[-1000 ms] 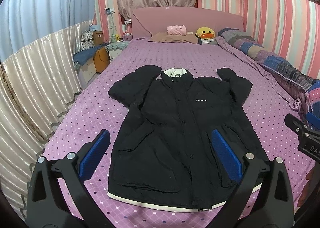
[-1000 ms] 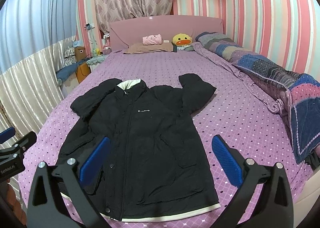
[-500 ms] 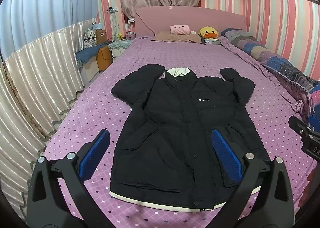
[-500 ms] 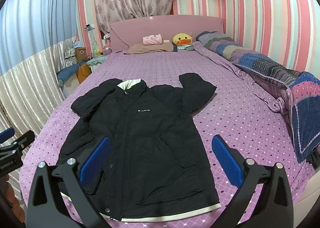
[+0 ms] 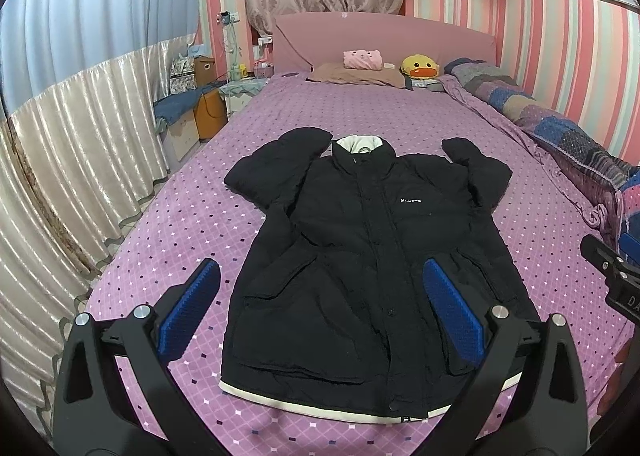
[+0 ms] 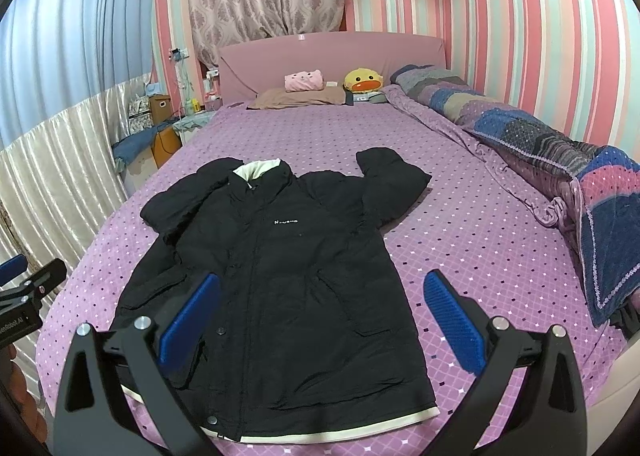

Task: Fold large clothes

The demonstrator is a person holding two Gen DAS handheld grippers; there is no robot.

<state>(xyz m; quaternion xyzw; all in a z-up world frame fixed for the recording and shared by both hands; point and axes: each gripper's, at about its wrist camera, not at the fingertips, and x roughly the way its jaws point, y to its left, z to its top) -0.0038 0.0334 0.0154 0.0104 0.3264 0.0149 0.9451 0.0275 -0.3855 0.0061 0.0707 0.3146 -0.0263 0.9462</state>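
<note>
Black padded jacket with a cream collar and hem (image 6: 276, 280) lies flat, front up, on the purple dotted bedspread (image 6: 472, 224). Right gripper (image 6: 320, 316) hovers above its hem, blue-padded fingers (image 6: 452, 320) spread wide, gripping nothing.

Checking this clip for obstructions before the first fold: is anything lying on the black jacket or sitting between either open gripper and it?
Nothing visible. The black jacket lies flat on the purple bedspread with nothing on it. The left gripper and right gripper hover open above its hem. The pillows and rolled quilt sit well clear.
</note>
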